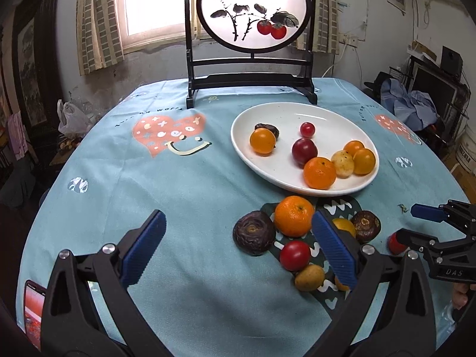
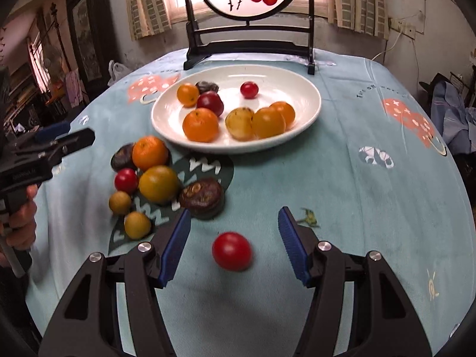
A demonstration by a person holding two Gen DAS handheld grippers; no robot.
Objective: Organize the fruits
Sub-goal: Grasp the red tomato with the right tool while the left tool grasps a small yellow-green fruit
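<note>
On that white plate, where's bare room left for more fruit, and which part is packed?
The white plate is bare along its far right side, behind the small red fruit, and at its near left rim. Its near right is packed: the yellow fruit sits tight among orange ones.

Fruits (image 2: 238, 116) in plate (image 2: 309, 116); fruit cluster (image 2: 157, 183) on tablecloth (image 2: 342, 193) before plate

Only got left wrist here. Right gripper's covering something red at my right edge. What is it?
Observer: A loose red tomato on the cloth, between the right gripper jaws, with a gap on each side.
Operator: Yellow thing behind the orange, mostly blocked for me?
Observer: A big yellow-orange fruit, whole, just in front of the orange.
Operator: Anything else hidden?
Observer: A second small tan fruit, beside the first tan fruit.
</note>
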